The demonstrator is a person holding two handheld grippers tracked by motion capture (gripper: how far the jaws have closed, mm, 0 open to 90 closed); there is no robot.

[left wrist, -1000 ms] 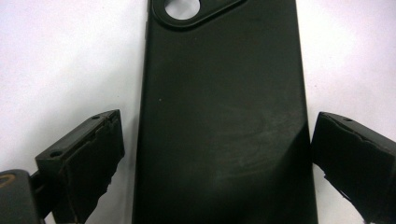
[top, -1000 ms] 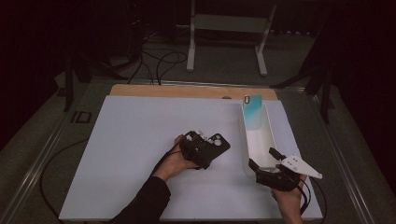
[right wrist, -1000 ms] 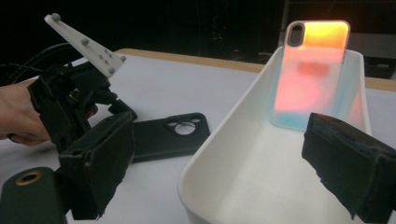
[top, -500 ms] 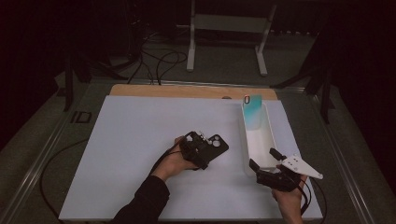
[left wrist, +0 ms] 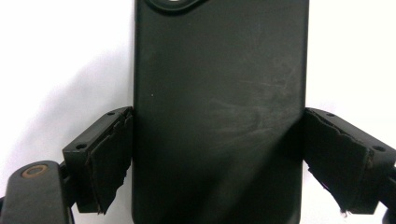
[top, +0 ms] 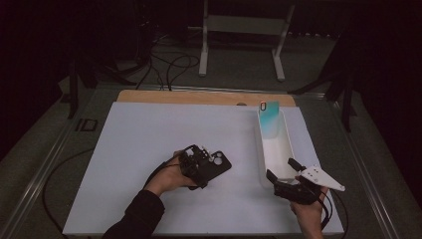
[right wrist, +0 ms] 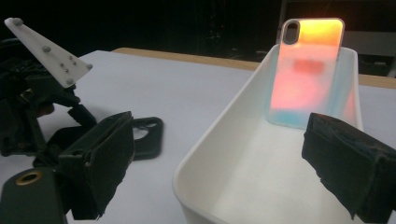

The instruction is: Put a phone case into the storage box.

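Here, scene: a person works at a white table (top: 149, 149) with a gripper in each hand
Left gripper (top: 195, 164): its jaws have just been closing and now sit against both long edges of a black phone case (left wrist: 219, 107), which runs straight ahead of the gripper, camera cutout at the far end
Right gripper (top: 284, 175): jaws wide apart with nothing between them, poised at the near end of a white bin (right wrist: 233, 154)
Bin contents: an iridescent phone case (right wrist: 308, 70) leans upright against the far wall, well ahead of the right gripper
Risk, grip: the pads hold only the smooth edges (a light pinch, by the look), so the black case could slip or pivot when lifted
Risk, drop-off: carried across, it may clip the bin rim or knock the leaning case flat
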